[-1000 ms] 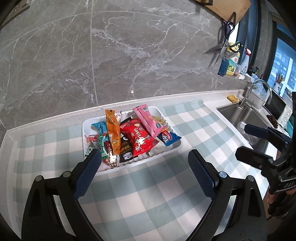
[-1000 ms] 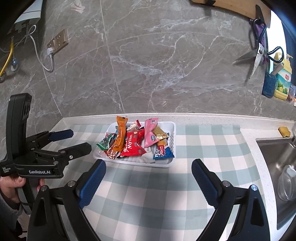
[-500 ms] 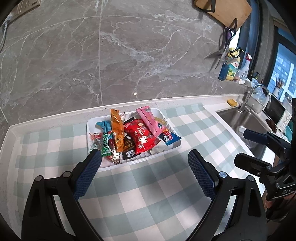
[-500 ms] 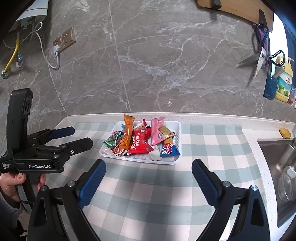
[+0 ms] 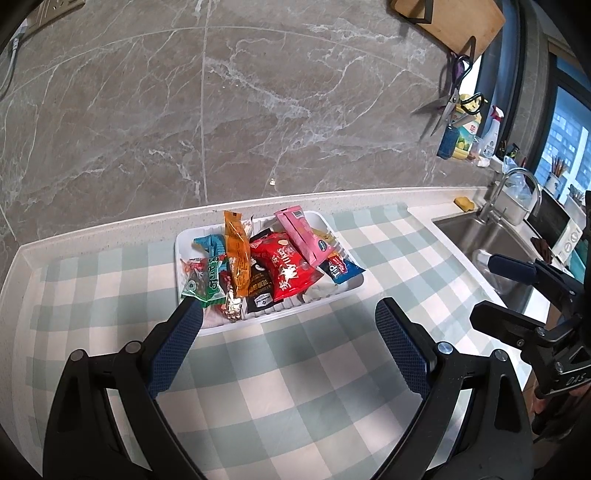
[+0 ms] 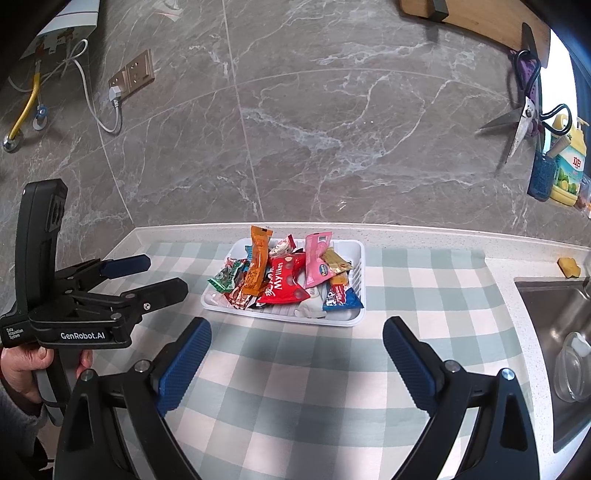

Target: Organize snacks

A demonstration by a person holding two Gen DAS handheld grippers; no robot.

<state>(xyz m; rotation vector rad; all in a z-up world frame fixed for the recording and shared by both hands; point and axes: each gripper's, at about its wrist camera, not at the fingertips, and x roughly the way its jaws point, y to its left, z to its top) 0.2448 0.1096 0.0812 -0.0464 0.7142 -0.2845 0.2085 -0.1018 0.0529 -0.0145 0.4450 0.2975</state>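
A white tray [image 5: 338,229] [image 6: 356,280] sits on the checked cloth near the wall, heaped with several snack packets. Among them are an orange packet [image 5: 236,254] [image 6: 257,266], a red packet [image 5: 286,269] [image 6: 282,284] and a pink packet [image 5: 301,234] [image 6: 316,262]. My left gripper [image 5: 288,321] is open, empty, and hangs just in front of the tray. My right gripper [image 6: 295,343] is open too, a little back from the tray's front edge. Each gripper also shows from the side in the other view, the left gripper [image 6: 159,277] and the right gripper [image 5: 495,288].
A steel sink [image 5: 491,236] [image 6: 554,314] with a tap [image 5: 509,184] lies at the right end of the counter. Scissors [image 6: 517,125] and a cutting board [image 5: 454,18] hang on the marble wall. A hand [image 6: 22,369] holds the left gripper's handle.
Both grippers have drawn back and risen a little, so the tray looks smaller and sits further off. Both stay open and the packets lie as before.
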